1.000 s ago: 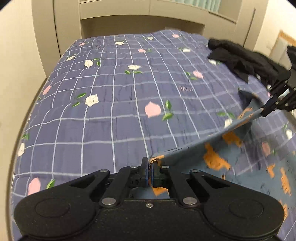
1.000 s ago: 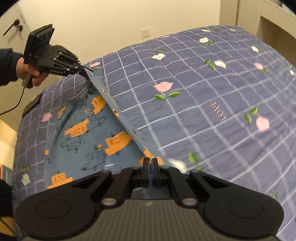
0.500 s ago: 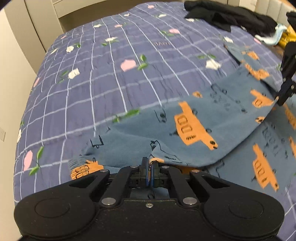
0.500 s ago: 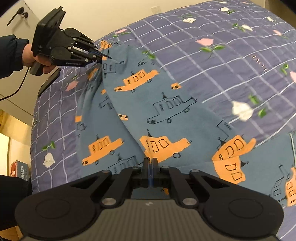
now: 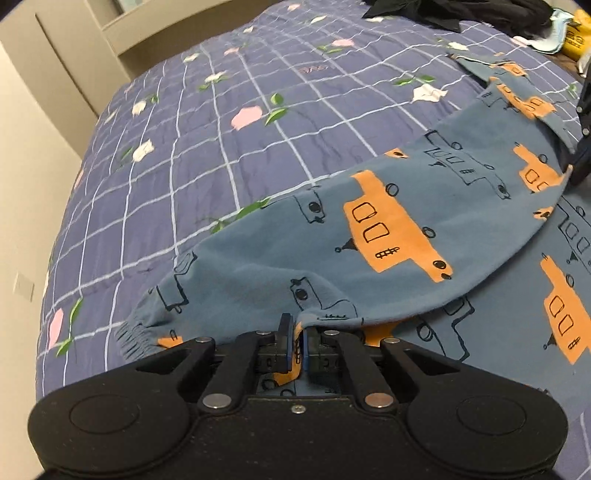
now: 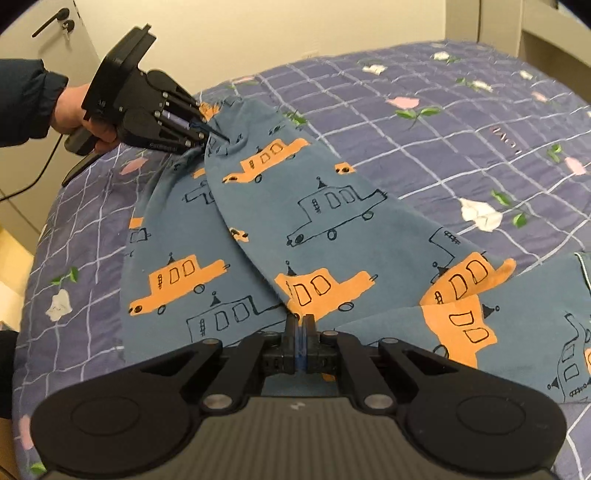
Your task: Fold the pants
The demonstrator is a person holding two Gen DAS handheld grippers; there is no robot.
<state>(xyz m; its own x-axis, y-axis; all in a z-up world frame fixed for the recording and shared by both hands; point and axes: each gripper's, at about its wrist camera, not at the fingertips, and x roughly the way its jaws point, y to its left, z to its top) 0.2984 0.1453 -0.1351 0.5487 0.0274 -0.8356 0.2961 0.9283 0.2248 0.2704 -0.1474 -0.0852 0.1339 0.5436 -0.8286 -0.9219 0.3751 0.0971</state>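
Note:
Blue pants (image 5: 388, 236) printed with orange and outlined cars lie on the bed, one leg folded over the other; they also show in the right wrist view (image 6: 332, 236). My left gripper (image 5: 295, 341) is shut on the pants' cuff end, with a small gap between the pads where cloth sits. It also shows in the right wrist view (image 6: 218, 138), held by a hand. My right gripper (image 6: 300, 332) is shut on the edge of the upper pant leg. Its dark tip shows at the right edge of the left wrist view (image 5: 580, 162).
The bed has a purple checked quilt (image 5: 240, 122) with flowers. A heap of dark clothes (image 5: 461, 11) and a yellow item (image 5: 576, 40) lie at the far end. A wall and a door (image 6: 44, 44) stand beside the bed.
Both grippers have carried the held pant leg over and down onto the other leg. The cloth, stretched taut in the air a second ago, now lies nearly flat on the bed.

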